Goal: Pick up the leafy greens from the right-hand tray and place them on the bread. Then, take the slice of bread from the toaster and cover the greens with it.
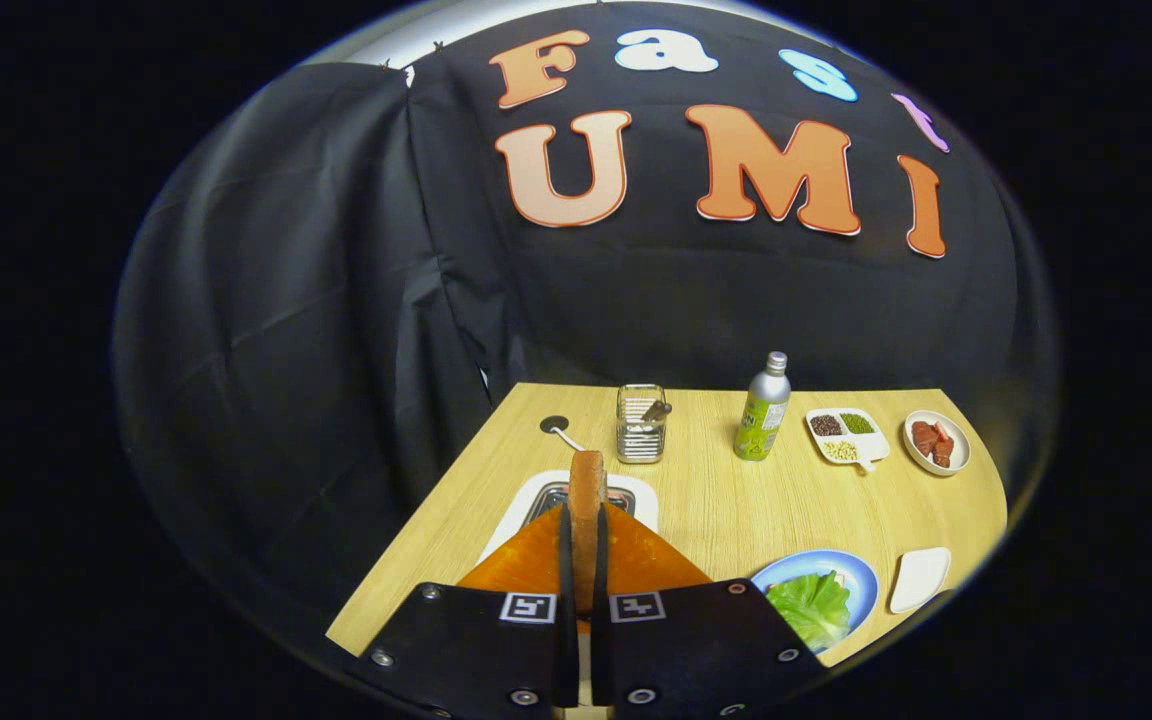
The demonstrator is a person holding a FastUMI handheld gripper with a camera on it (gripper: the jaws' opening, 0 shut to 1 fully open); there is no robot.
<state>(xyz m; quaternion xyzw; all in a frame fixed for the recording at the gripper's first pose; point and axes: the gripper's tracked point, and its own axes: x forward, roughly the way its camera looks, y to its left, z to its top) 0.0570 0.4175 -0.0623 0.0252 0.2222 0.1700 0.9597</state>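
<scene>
- Tongs [584, 560]: closed on a slice of bread [586, 500], both fingers pressing its flat faces; the slice stands upright on edge and rises above the fingertips.
- Toaster [636, 495]: white body with a dark slot, directly beneath and just beyond the held slice, near the left edge of the bench [716, 510]. Whether the slice's lower edge is clear of the slot cannot be told, as the fingers hide it.
- Leafy greens [811, 605]: lying on a blue plate [861, 580] at the near right part of the bench, to the right of the tongs. Any bread beneath the greens is hidden.
- White tray [920, 578]: just beside the blue plate, at the near right edge.
- Wire basket [641, 425]: near the far edge, beyond the toaster, with a small dark item inside; what it is cannot be told.
- Silver bottle [764, 410]: upright with a green label, to the right of the basket.
- Divided white dish [844, 435]: right of the bottle, holding dark, green and pale contents in separate compartments.
- Round bowl [936, 442]: towards the far right corner, holding reddish pieces.
- Cable port [554, 424]: dark round opening at the far left corner, with a white cord leading from it.
</scene>
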